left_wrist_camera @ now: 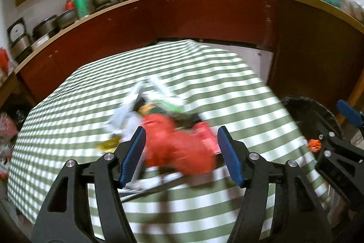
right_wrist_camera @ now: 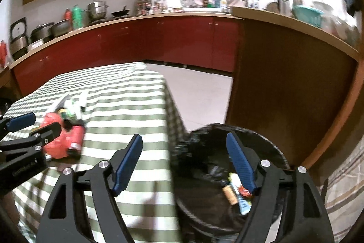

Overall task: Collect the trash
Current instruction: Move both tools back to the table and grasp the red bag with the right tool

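Observation:
A pile of trash lies on the green-and-white checked table: a crumpled red wrapper, white paper, a green packet and a yellow scrap. My left gripper is open, its blue pads on either side of the red wrapper, just above it. The pile also shows in the right wrist view, with the left gripper over it. My right gripper is open and empty above the black-lined trash bin, which holds several wrappers.
The bin stands on the floor at the table's right edge. Red kitchen cabinets with a counter of pots and bottles run behind. A brown cabinet side stands right of the bin. Pale floor lies between.

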The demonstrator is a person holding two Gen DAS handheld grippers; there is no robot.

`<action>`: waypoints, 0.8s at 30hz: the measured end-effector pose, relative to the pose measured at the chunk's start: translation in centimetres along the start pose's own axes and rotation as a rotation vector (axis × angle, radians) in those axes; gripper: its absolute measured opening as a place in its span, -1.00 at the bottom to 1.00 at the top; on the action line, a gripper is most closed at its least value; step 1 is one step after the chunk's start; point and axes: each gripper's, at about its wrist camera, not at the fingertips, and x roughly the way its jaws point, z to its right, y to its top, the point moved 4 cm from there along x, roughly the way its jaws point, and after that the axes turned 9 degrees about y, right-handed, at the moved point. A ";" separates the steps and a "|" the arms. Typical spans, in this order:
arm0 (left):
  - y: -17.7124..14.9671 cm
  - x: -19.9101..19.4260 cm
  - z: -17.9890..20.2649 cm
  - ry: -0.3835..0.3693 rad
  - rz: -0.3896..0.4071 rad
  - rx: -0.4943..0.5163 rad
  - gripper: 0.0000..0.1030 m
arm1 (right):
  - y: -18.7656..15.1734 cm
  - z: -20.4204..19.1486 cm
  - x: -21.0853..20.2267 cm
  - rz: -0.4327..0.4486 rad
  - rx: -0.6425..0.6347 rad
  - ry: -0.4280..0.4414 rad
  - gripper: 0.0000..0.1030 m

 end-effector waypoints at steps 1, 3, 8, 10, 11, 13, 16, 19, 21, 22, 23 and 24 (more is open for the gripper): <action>-0.1 0.0 -0.6 0.008 -0.003 -0.010 0.24 | 0.1 -0.8 0.1 0.000 -0.012 0.011 0.43; -0.6 0.1 -2.9 0.033 -0.014 -0.038 0.25 | 0.3 -2.3 0.2 0.000 -0.029 0.034 0.43; -1.8 0.3 -7.2 0.086 -0.031 -0.082 0.36 | 0.7 -6.2 0.5 -0.006 -0.065 0.097 0.43; -2.2 0.5 -9.0 0.105 -0.042 -0.102 0.36 | 0.8 -8.0 0.7 -0.010 -0.084 0.127 0.43; -2.4 0.6 -9.8 0.116 -0.047 -0.112 0.36 | 0.8 -8.9 0.8 -0.012 -0.095 0.141 0.43; -3.0 0.8 -11.4 0.132 -0.055 -0.129 0.36 | 0.9 -10.4 1.0 -0.016 -0.111 0.162 0.43; -3.8 1.1 -13.5 0.155 -0.068 -0.150 0.36 | 0.9 -12.5 1.2 -0.021 -0.141 0.193 0.43; -4.5 1.4 -15.2 0.175 -0.083 -0.167 0.36 | 0.7 -14.5 1.6 -0.030 -0.167 0.214 0.43; -4.9 1.7 -16.1 0.182 -0.092 -0.177 0.36 | 0.7 -15.5 2.1 -0.041 -0.184 0.223 0.43; -5.2 1.9 -16.7 0.186 -0.097 -0.181 0.37 | 0.6 -15.9 2.3 -0.048 -0.191 0.226 0.43; -5.3 2.0 -17.1 0.189 -0.101 -0.184 0.37 | 0.6 -16.3 2.5 -0.054 -0.198 0.228 0.43; -5.5 2.3 -17.5 0.190 -0.104 -0.187 0.37 | 0.5 -16.6 2.7 -0.061 -0.205 0.229 0.43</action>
